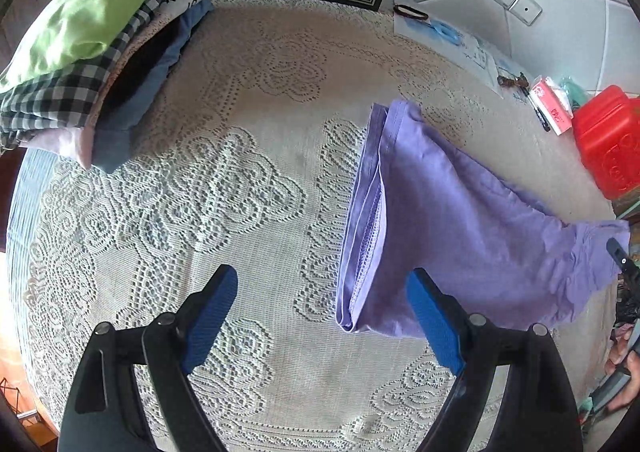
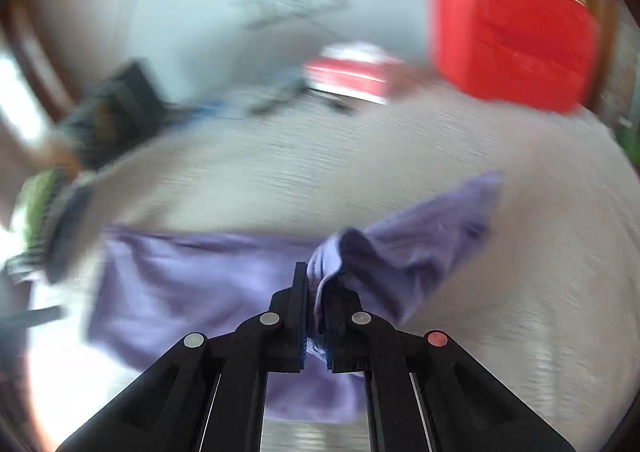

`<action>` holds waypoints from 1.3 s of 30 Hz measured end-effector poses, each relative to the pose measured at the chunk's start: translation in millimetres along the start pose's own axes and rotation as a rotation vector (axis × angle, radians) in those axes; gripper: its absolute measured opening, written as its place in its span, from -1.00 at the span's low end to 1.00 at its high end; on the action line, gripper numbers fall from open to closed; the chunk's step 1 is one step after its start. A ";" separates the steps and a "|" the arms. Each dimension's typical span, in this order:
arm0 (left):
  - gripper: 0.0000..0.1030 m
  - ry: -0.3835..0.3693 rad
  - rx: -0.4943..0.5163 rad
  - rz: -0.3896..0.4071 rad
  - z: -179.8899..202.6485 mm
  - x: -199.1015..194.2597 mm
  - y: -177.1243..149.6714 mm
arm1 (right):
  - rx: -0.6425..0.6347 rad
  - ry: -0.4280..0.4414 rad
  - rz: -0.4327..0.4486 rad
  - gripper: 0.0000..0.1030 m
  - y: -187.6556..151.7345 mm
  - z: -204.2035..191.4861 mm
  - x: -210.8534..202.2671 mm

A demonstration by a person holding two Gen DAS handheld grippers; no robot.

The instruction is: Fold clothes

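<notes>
Lilac cotton garment (image 1: 460,220), partly folded, lies toward the right edge of the lace-covered table (image 1: 240,180), its hemmed end pointing at the middle. My right gripper (image 2: 316,292) is clamped on a bunched corner of it at the near edge; that view is blurred. My left gripper (image 1: 320,316) hovers over the lace with its blue pads (image 1: 210,316) wide apart, one just beside the cloth. Folded clothes (image 1: 92,40) are stacked at the far left corner. A red plastic case (image 1: 608,140) stands at the right edge.
</notes>
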State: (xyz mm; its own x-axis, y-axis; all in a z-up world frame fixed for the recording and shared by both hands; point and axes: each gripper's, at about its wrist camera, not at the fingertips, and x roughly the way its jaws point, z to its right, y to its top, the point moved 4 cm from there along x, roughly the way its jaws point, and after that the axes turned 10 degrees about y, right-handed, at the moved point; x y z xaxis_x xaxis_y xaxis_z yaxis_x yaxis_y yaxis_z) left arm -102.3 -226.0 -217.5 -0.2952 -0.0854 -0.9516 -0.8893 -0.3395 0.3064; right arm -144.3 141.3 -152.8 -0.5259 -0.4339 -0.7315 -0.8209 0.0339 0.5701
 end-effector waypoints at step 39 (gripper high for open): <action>-0.85 -0.023 0.192 -0.010 57.2 -0.4 9.8 | -0.142 0.096 -0.281 -0.83 -89.0 -44.6 31.6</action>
State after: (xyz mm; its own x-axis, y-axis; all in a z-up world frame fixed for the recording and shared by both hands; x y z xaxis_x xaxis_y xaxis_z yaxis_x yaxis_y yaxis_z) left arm -130.9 -175.7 -212.7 -0.2920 -0.0602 -0.9545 -0.9418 -0.1554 0.2979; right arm -77.9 84.4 -210.0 -0.2545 -0.4918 -0.8327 -0.8881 -0.2219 0.4025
